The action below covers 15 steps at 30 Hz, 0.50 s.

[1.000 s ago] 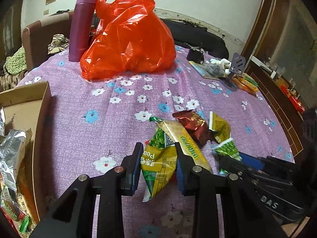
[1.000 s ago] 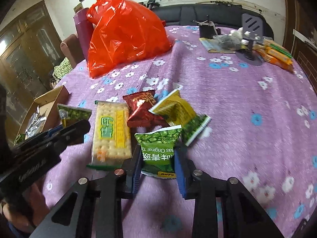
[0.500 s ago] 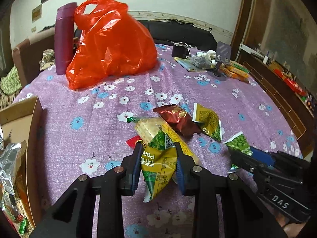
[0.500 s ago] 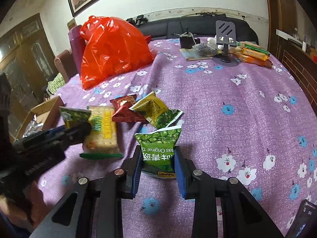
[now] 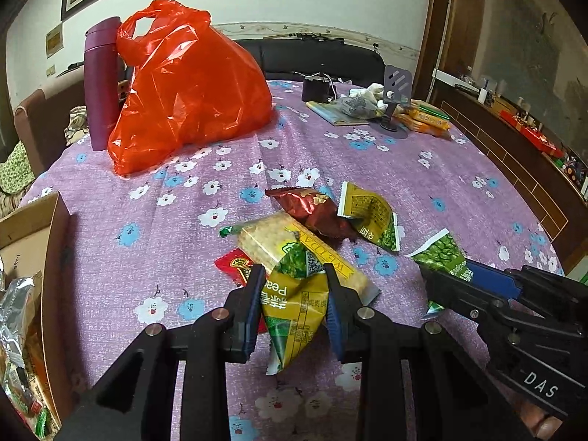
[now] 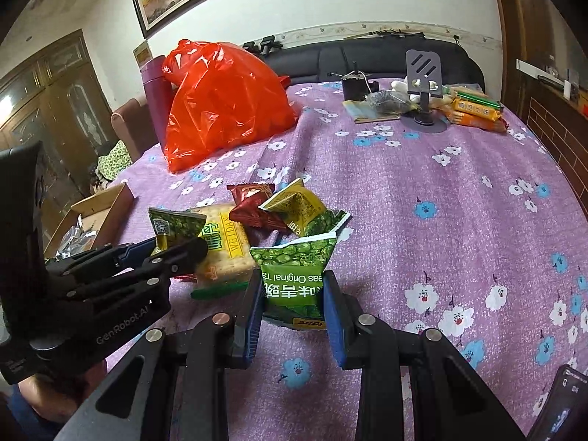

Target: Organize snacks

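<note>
Two grippers each clamp a pea packet above the table's (image 5: 422,183) near edge: left gripper (image 5: 294,294) on a yellow-green pea packet (image 5: 297,308), right gripper (image 6: 293,299) on a green pea packet (image 6: 294,275). Only the left view shows the red sachet (image 5: 235,262) beside the cracker pack (image 5: 279,246).

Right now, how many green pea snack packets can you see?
3. One is in the left gripper, one in the right gripper, and one lies on the table beside the dark red packet. Others may be hidden.
</note>
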Available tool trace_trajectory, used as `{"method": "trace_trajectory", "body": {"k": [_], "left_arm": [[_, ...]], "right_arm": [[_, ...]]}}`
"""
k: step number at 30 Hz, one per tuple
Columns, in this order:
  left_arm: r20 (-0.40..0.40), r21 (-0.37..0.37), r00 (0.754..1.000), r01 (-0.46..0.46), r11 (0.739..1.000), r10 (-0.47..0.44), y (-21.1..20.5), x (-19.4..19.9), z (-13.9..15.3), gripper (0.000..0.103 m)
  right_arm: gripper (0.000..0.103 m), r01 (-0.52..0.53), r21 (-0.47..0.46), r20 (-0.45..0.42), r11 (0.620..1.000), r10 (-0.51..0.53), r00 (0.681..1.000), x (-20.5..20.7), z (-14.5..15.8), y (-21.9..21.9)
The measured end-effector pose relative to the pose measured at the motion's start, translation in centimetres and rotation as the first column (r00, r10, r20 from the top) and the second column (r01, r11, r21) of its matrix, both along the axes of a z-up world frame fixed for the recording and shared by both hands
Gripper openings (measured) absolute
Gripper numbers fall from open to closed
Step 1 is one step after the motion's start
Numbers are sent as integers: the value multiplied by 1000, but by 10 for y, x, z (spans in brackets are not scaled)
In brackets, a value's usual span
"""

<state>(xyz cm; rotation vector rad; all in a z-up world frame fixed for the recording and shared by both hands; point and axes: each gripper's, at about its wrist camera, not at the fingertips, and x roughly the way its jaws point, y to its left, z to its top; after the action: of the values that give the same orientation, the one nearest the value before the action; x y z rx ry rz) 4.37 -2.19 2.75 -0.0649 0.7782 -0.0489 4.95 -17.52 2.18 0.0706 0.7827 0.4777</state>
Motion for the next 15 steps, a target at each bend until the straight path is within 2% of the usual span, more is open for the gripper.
{"method": "trace_trajectory", "body": {"k": [15], "left_arm": [[-11, -14, 1000, 11, 1000, -11, 0, 0, -2, 29]], "right_arm": [[33, 18, 18, 15, 1000, -18, 1000, -3, 6, -4]]}}
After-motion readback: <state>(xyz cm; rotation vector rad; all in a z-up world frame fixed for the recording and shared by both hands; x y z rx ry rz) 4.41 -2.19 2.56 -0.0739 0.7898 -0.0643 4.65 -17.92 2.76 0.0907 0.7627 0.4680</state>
